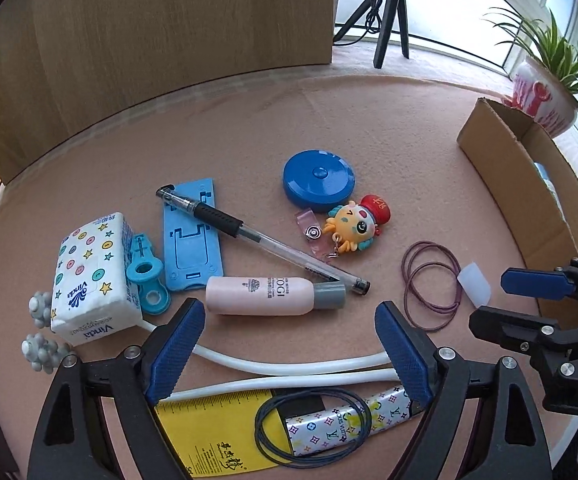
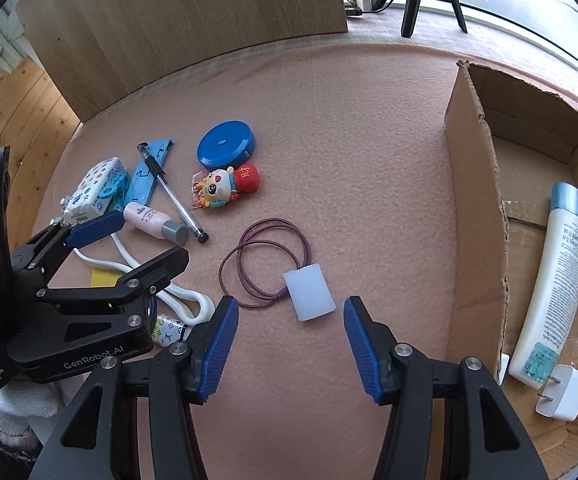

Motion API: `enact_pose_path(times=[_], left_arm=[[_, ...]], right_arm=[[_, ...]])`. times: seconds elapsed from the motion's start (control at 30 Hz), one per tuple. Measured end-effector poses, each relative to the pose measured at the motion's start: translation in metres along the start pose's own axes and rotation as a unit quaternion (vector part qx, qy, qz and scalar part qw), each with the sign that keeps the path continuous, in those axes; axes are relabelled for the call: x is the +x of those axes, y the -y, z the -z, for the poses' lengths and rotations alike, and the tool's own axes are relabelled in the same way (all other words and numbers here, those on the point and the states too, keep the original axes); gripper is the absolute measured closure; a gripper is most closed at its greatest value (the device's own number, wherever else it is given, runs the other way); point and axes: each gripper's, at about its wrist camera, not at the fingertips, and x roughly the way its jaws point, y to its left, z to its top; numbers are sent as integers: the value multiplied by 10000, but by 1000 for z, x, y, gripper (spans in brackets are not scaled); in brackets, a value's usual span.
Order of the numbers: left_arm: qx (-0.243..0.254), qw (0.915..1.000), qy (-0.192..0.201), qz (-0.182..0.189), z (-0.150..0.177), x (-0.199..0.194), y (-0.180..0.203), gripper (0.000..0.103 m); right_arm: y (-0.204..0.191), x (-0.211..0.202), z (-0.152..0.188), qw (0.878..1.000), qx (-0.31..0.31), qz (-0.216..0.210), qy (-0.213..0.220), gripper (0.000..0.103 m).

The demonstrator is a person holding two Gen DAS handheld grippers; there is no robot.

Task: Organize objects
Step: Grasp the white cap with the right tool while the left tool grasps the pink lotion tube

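Observation:
My left gripper (image 1: 291,346) stands open over the white looped massager handle (image 1: 289,364), just short of the pink bottle (image 1: 261,296). A clear pen (image 1: 265,240) lies across a blue phone stand (image 1: 191,236), beside a tissue pack (image 1: 93,276). Further back sit a blue tape measure (image 1: 319,180) and a cartoon keychain (image 1: 355,220). My right gripper (image 2: 291,344) is open, with a small white translucent cap (image 2: 309,292) just ahead of its fingertips. The cap rests on purple hair bands (image 2: 265,264). Nothing is held.
An open cardboard box (image 2: 477,208) on the right holds a lotion tube (image 2: 553,280) and a white charger plug (image 2: 565,396). A yellow ruler card (image 1: 217,432), dark bands (image 1: 313,428) and a patterned strip (image 1: 349,420) lie under my left gripper. Behind are a wooden panel (image 1: 169,40), tripod (image 1: 389,12) and potted plant (image 1: 545,92).

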Motion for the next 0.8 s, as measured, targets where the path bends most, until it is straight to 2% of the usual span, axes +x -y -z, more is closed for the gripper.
enact_pose_path(times=[0.3,0.63,0.8], left_arm=[[-255,9996,58,43,-1,7,-11,14],[-225,9997,82,-21,0,12,-9,15],[-220,9996,107,-103,-1,10,-7,26]], right_arm=[[0,12,-2,9997,-172,134,-138,52],[5,13,0,9993,-214,227,-199,82],[10,11,1,9996,-143,152,-196,85]])
